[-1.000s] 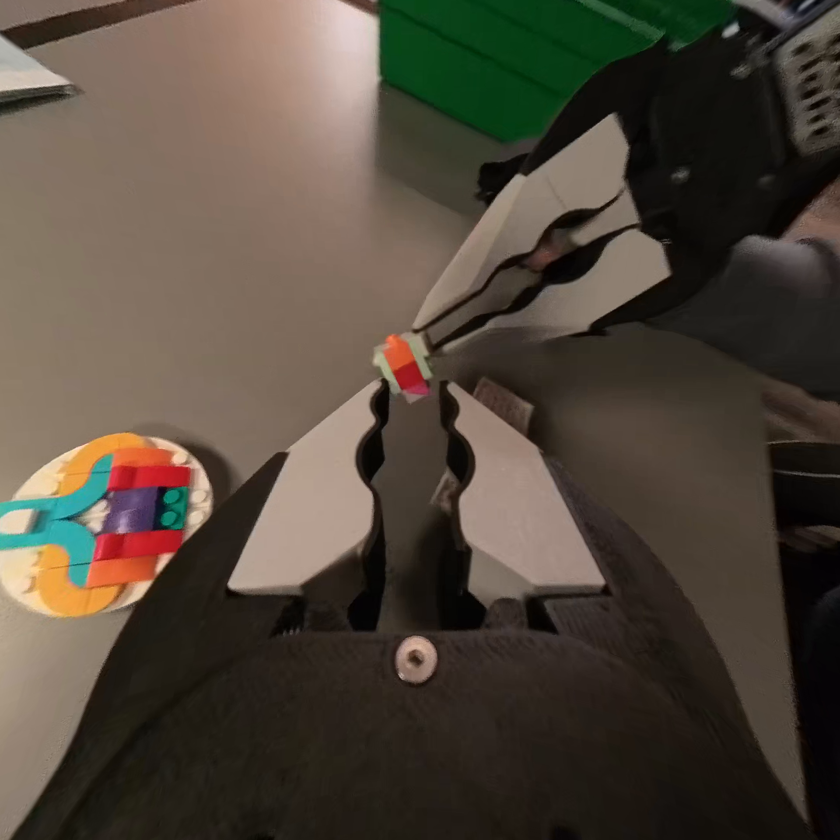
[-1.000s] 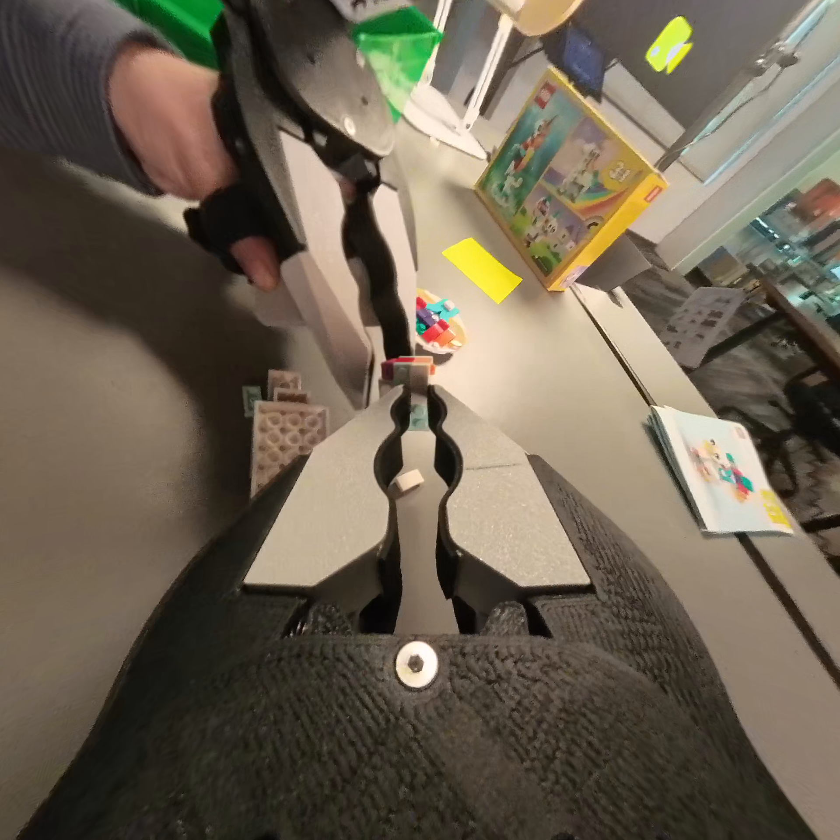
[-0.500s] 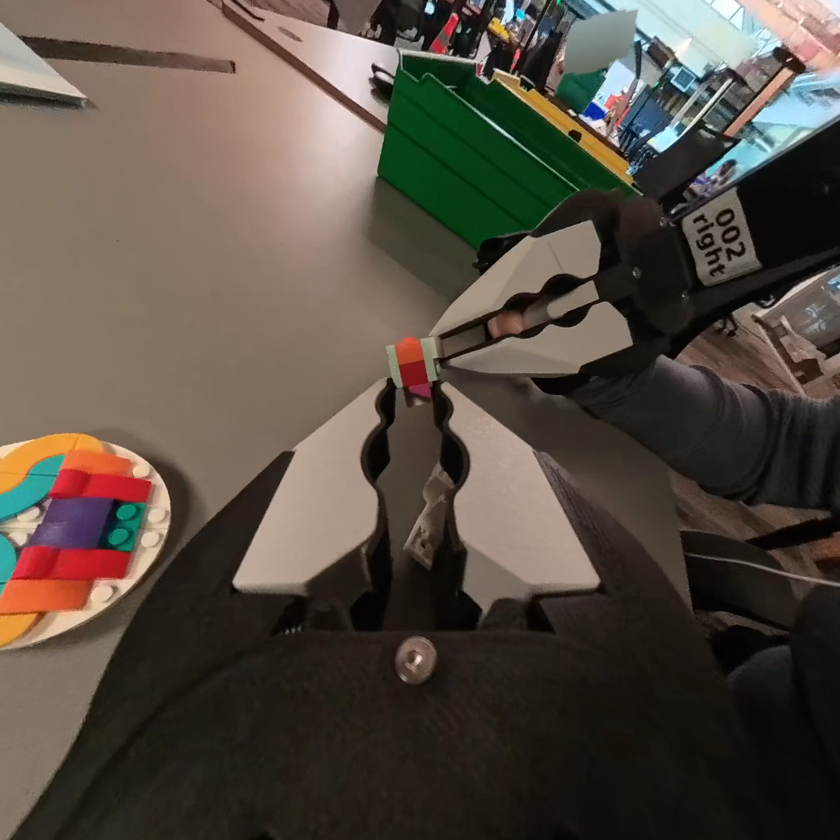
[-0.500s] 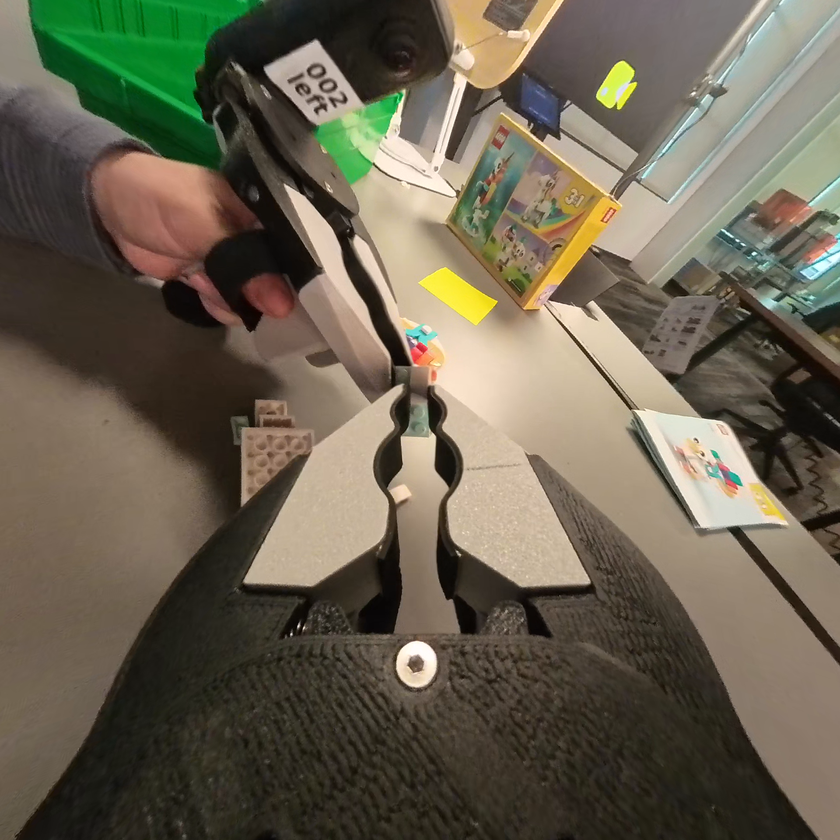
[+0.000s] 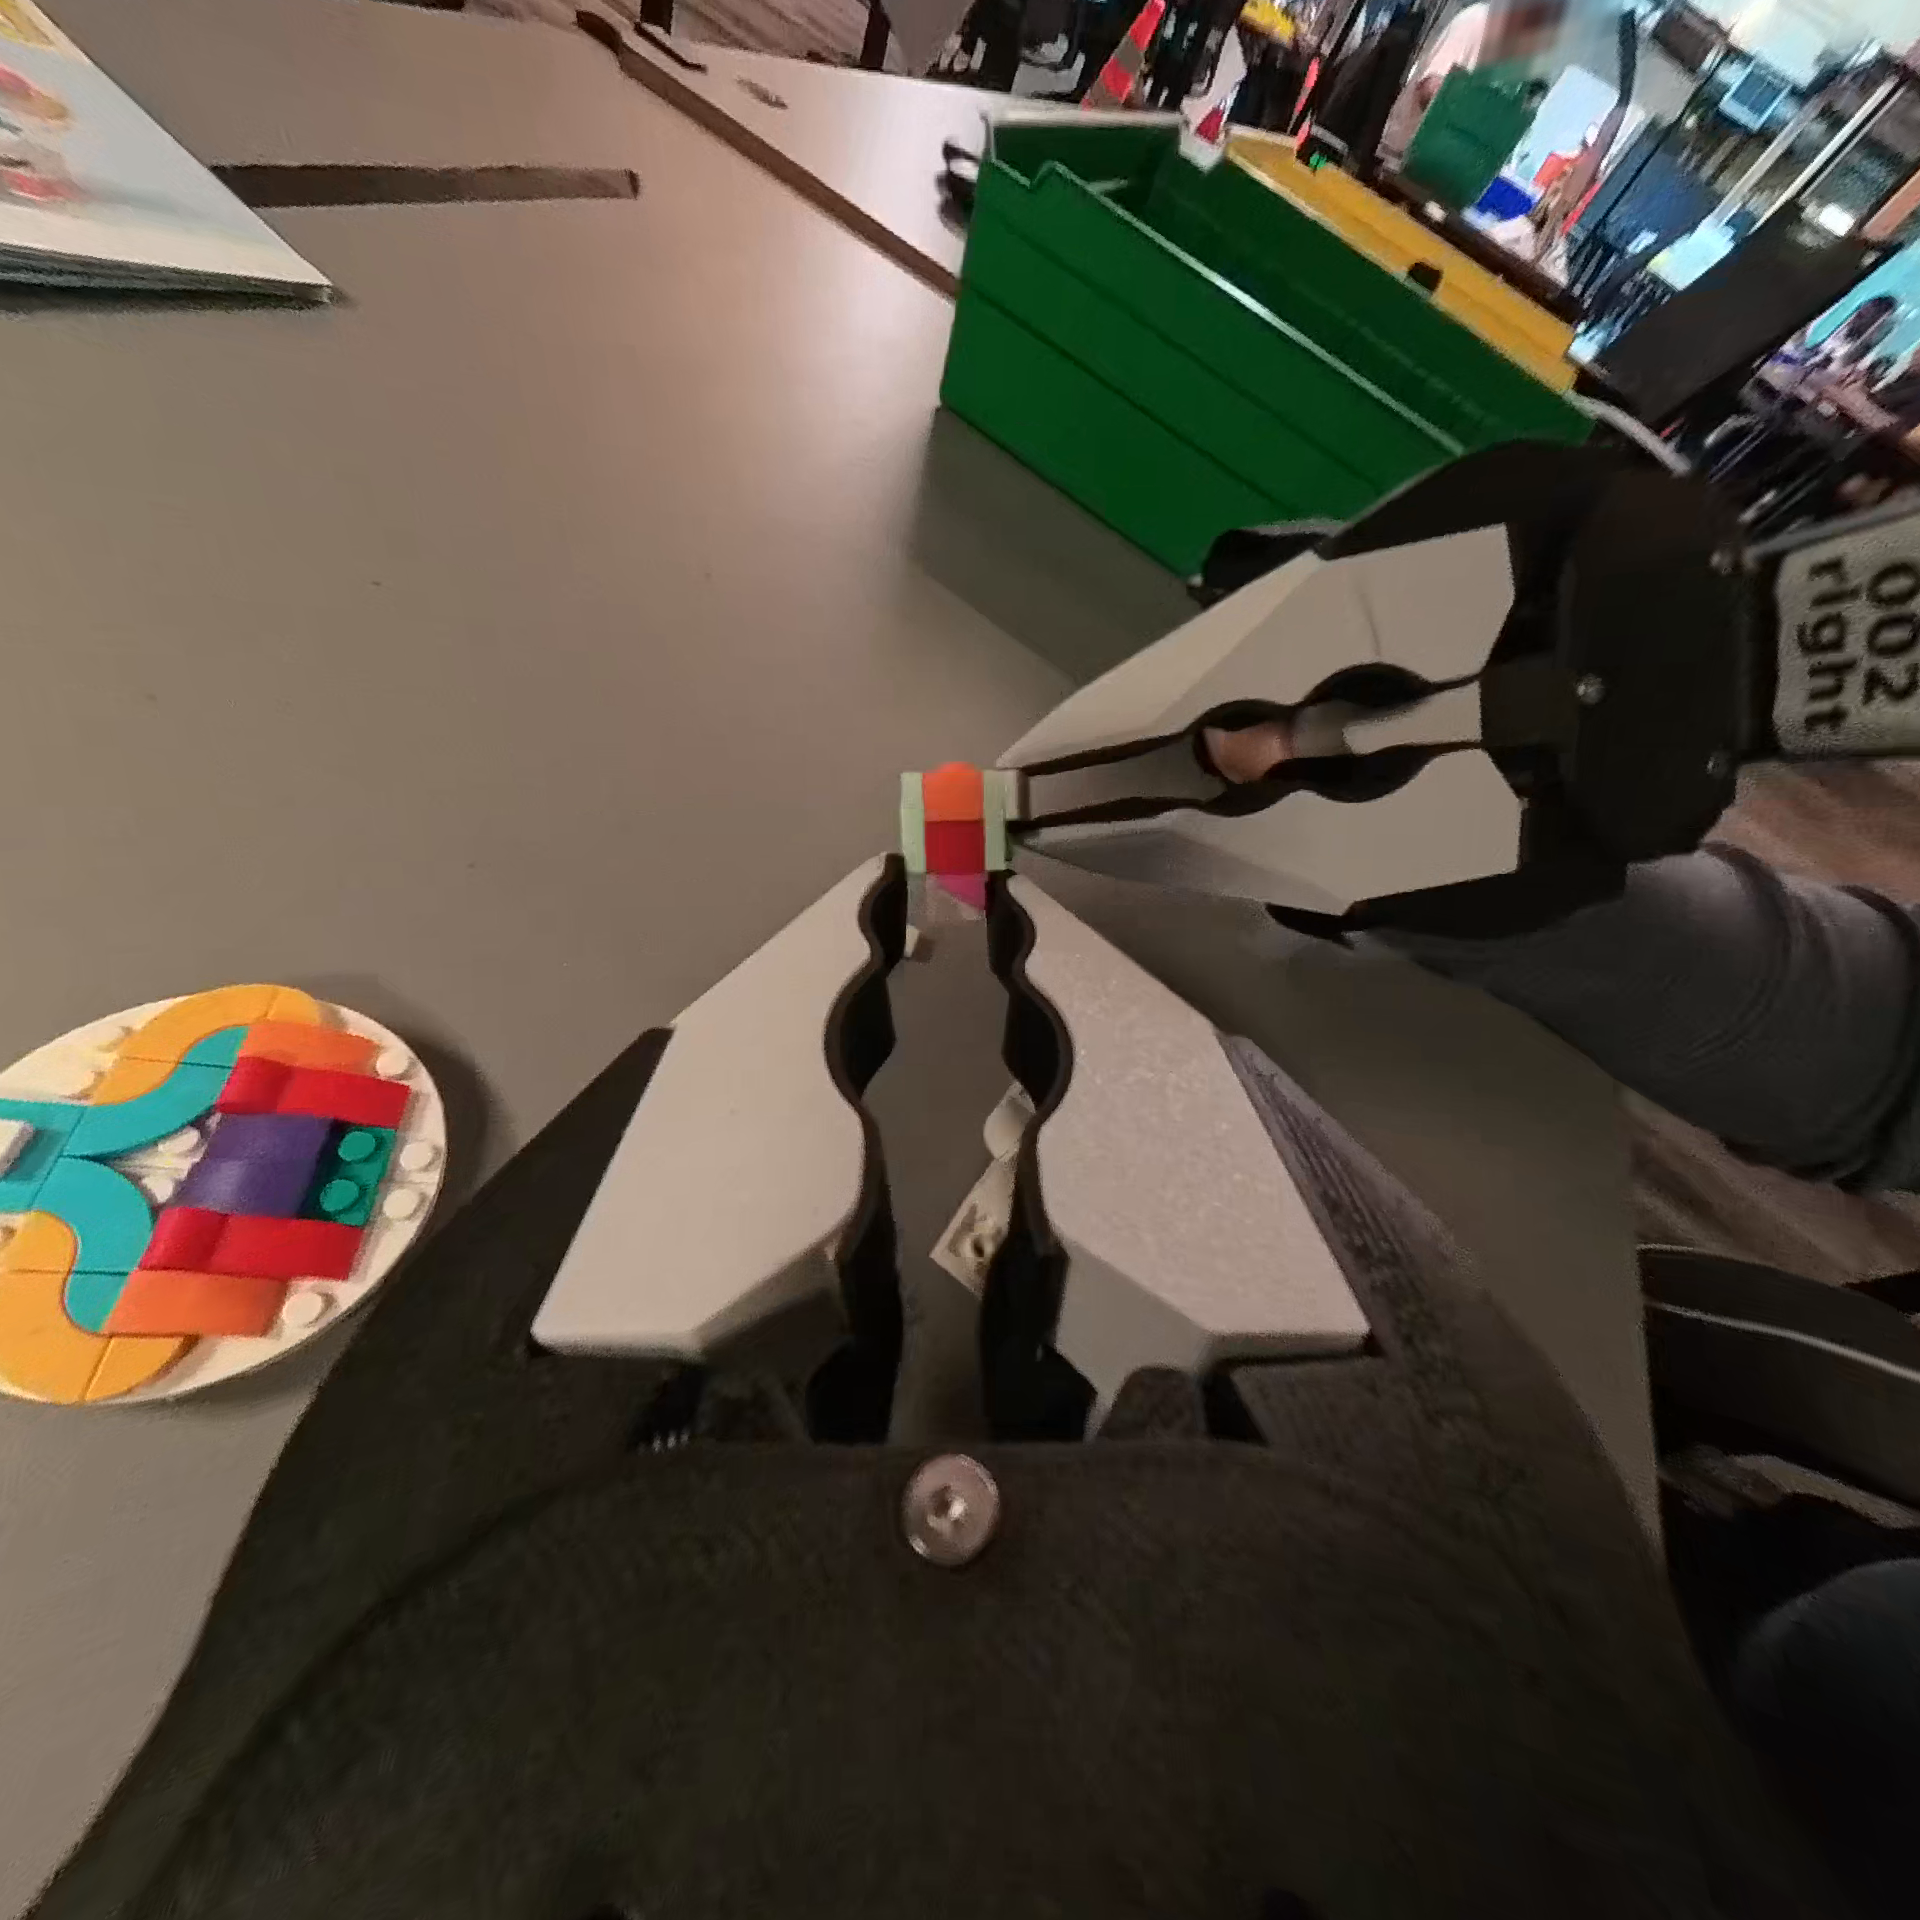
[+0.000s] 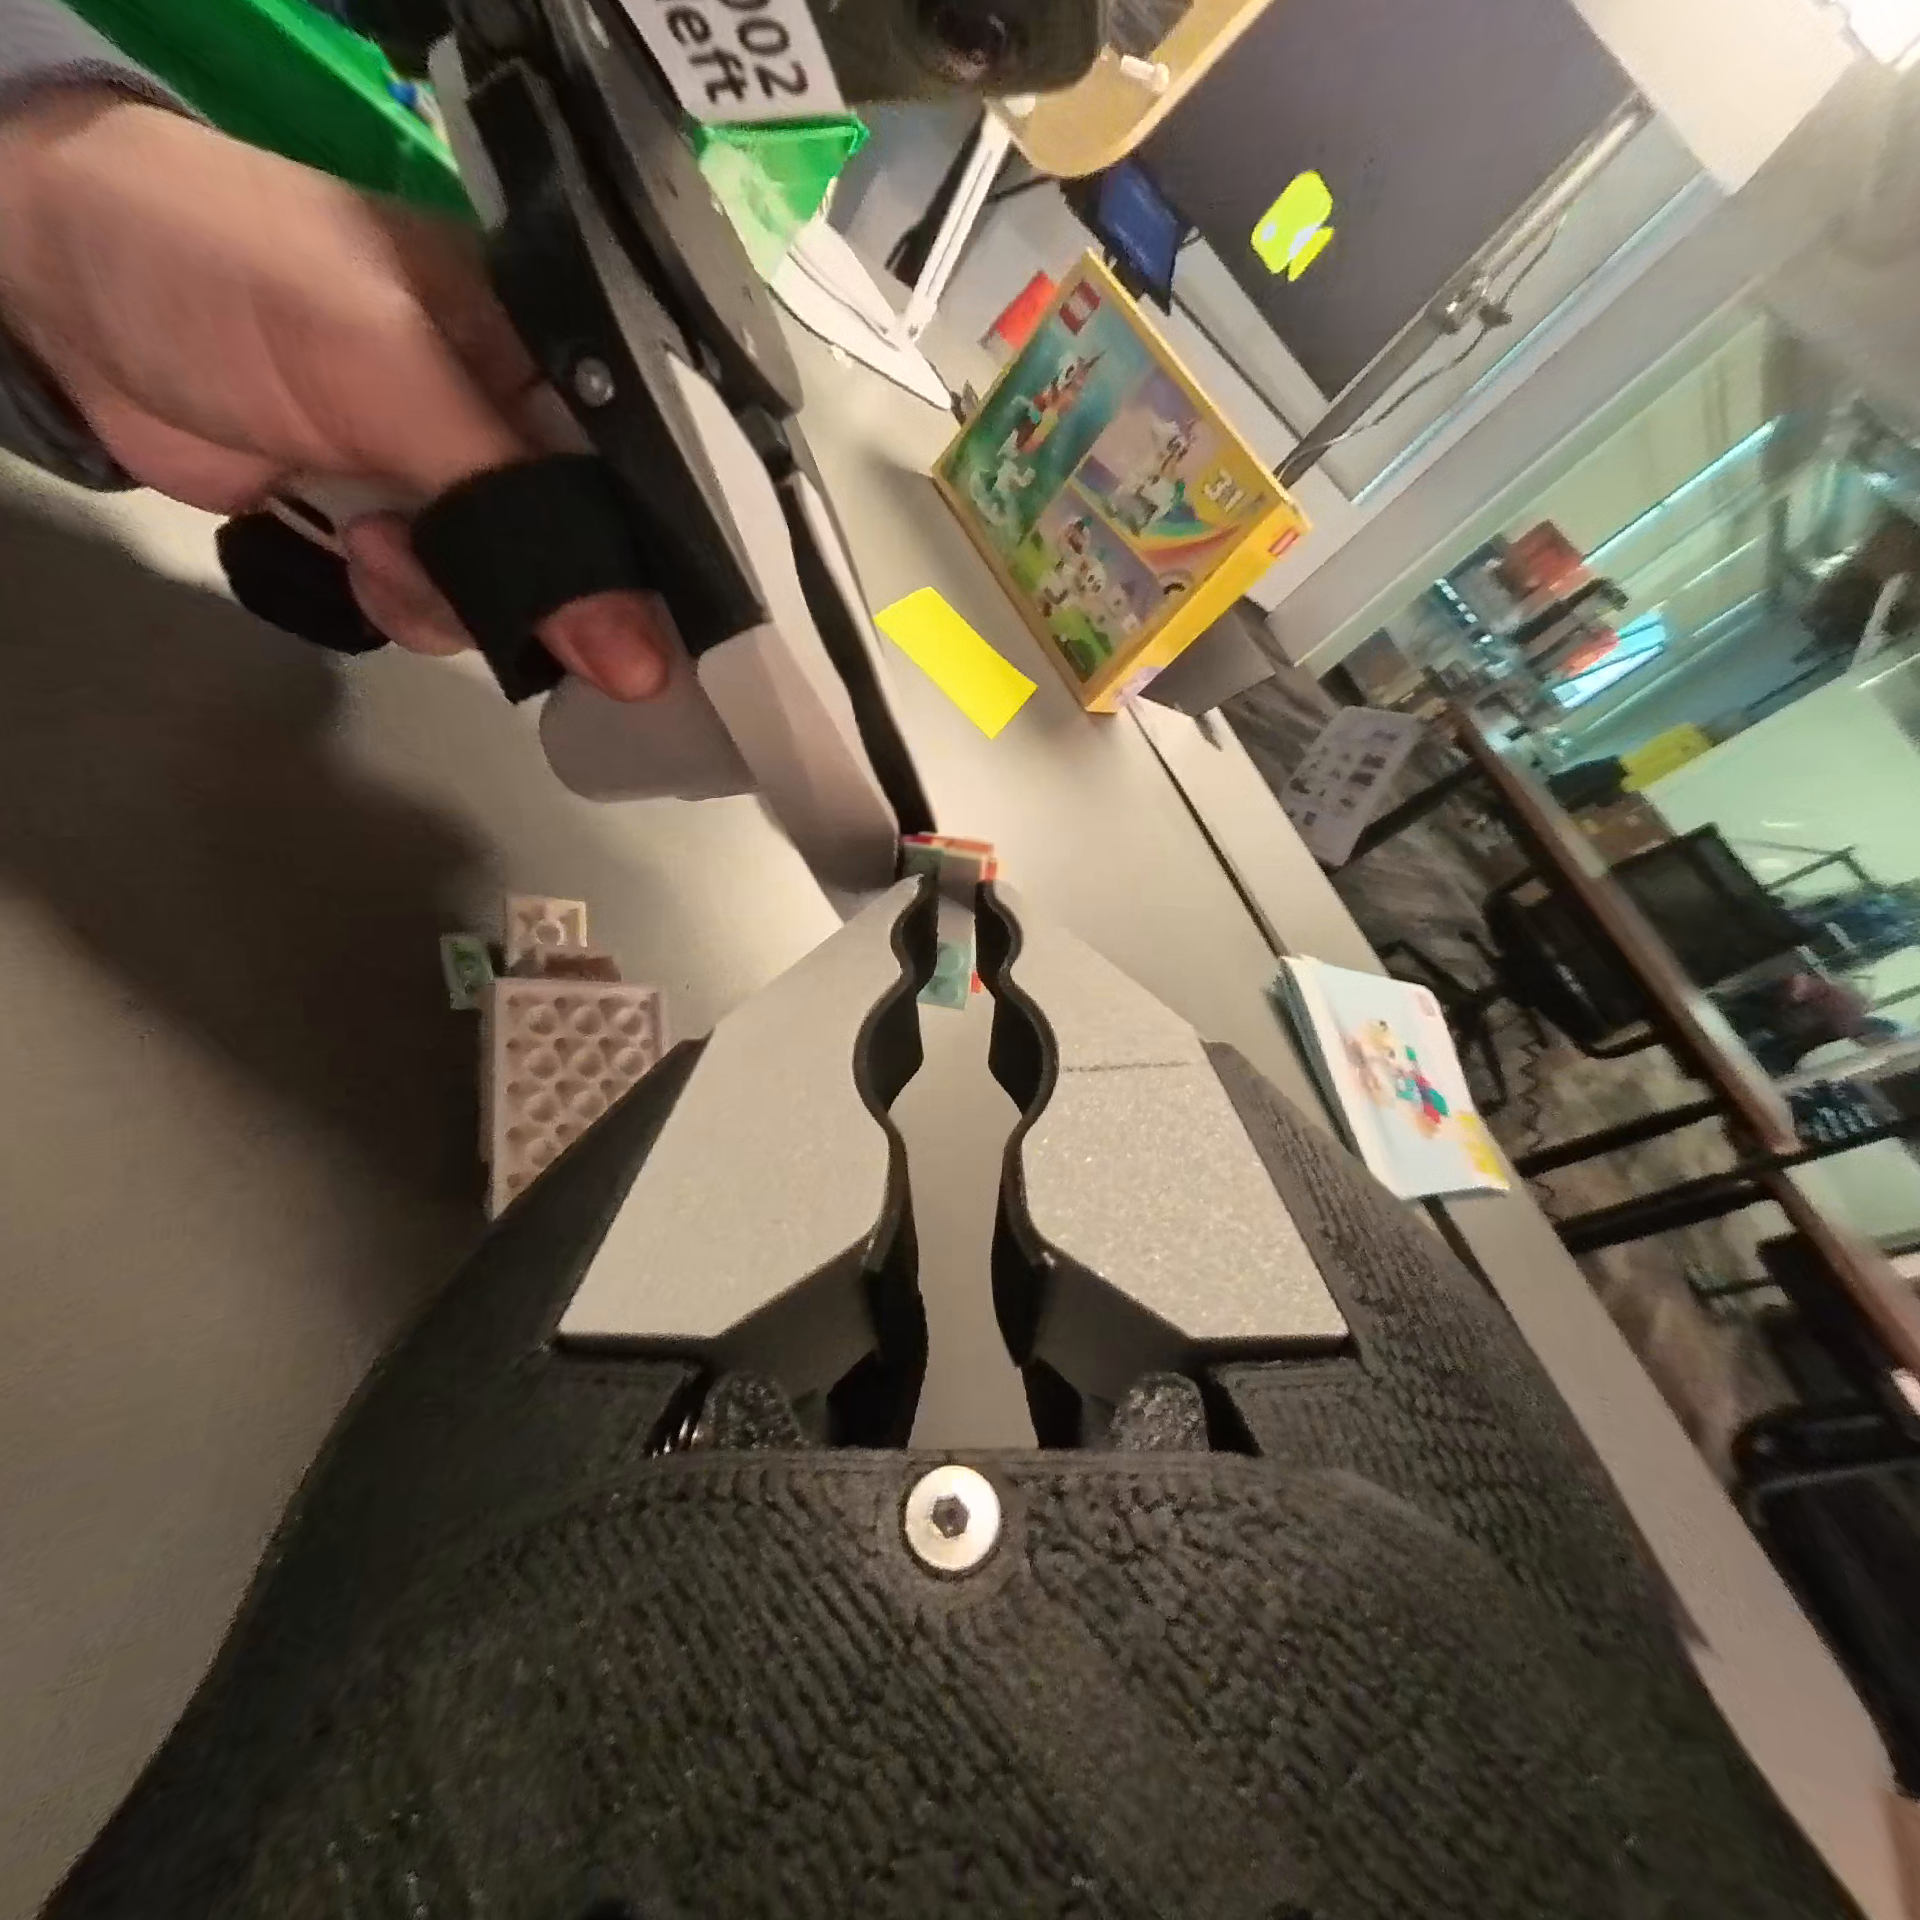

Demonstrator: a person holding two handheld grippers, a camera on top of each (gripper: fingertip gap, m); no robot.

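A small brick block (image 5: pixel 956 821), with mint green sides and orange, red and magenta tiles, hangs above the grey table (image 5: pixel 520 623). My left gripper (image 5: pixel 943 888) grips its lower end between narrow-set tips. My right gripper (image 6: pixel 951 894) is shut on the same block (image 6: pixel 945 854). In the left wrist view the right gripper (image 5: pixel 1013 816) comes in from the right. In the right wrist view the left gripper's finger (image 6: pixel 831 790) slants down from the upper left, held by a hand (image 6: pixel 260 395).
A round white plate with colourful bricks (image 5: pixel 208 1184) lies at the left. Green bins (image 5: pixel 1195 416) stand behind. Tan brick plates (image 6: pixel 566 1060), a yellow slip (image 6: pixel 956 660), a toy box (image 6: pixel 1112 499) and a booklet (image 6: pixel 1382 1081) lie on the table.
The block was just above my left gripper's tips; now the tips have closed in around its lower end. The right gripper has levelled out, still shut on the block.
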